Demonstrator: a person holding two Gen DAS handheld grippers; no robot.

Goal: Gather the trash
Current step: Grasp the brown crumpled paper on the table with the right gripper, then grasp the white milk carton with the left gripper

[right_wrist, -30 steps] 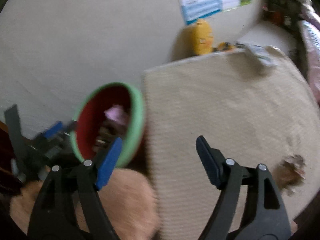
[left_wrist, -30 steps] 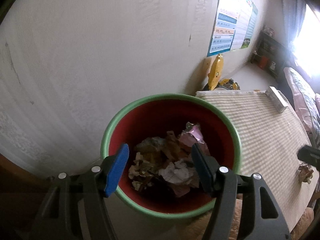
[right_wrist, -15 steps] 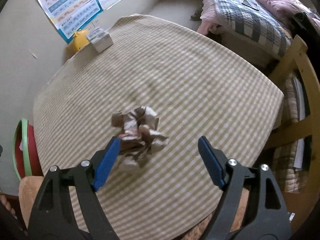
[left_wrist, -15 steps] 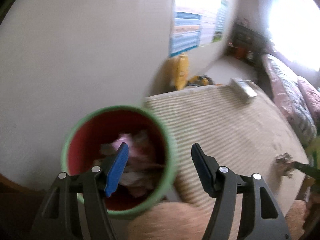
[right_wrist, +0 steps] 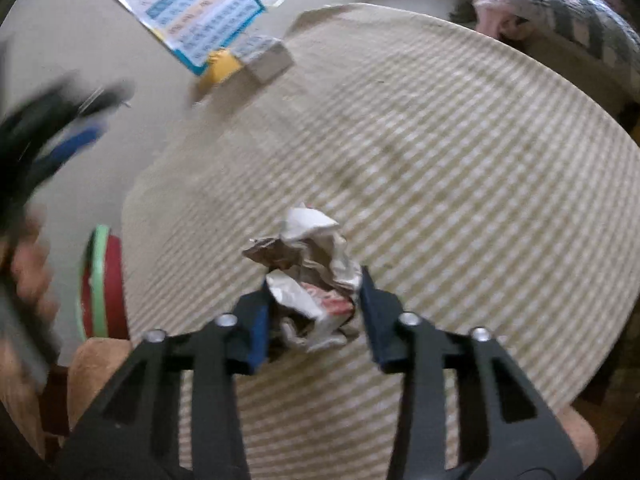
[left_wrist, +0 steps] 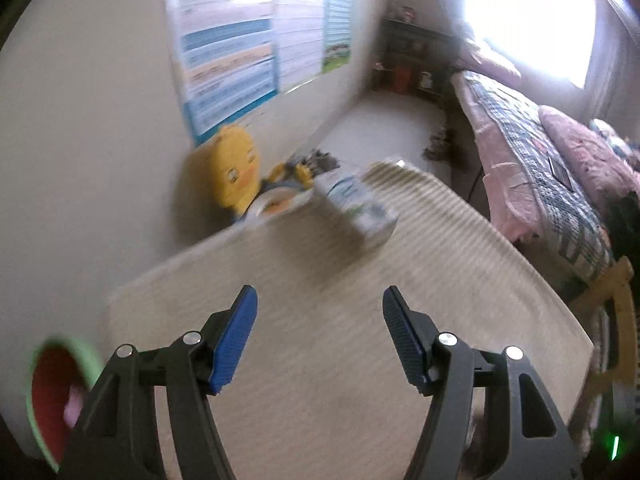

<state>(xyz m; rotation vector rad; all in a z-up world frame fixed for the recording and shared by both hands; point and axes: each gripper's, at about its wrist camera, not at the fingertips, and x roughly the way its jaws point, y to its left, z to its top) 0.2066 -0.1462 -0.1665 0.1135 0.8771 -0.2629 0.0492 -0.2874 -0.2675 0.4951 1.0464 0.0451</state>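
A crumpled brown and white paper wad (right_wrist: 308, 248) lies on the striped tablecloth (right_wrist: 460, 140). My right gripper (right_wrist: 315, 280) is closing around it, and both blue pads touch its sides. The trash bin (right_wrist: 102, 284), red inside with a green rim, stands off the table's left edge; it also shows at the bottom left as the bin (left_wrist: 52, 392), with rubbish in it. My left gripper (left_wrist: 320, 294) hangs open over the tablecloth (left_wrist: 320, 380) with nothing between its fingers. It appears as a dark blur, the left gripper (right_wrist: 60, 140), in the right wrist view.
A small white box (left_wrist: 356, 204) sits at the table's far edge, with a yellow duck toy (left_wrist: 236, 172) on the floor behind it. A poster (left_wrist: 240, 60) hangs on the wall. A bed (left_wrist: 540, 168) and a wooden chair back (left_wrist: 612, 300) stand to the right.
My left gripper swung away from above the bin to over the table. My right gripper came down over the paper wad and its jaws narrowed onto it.
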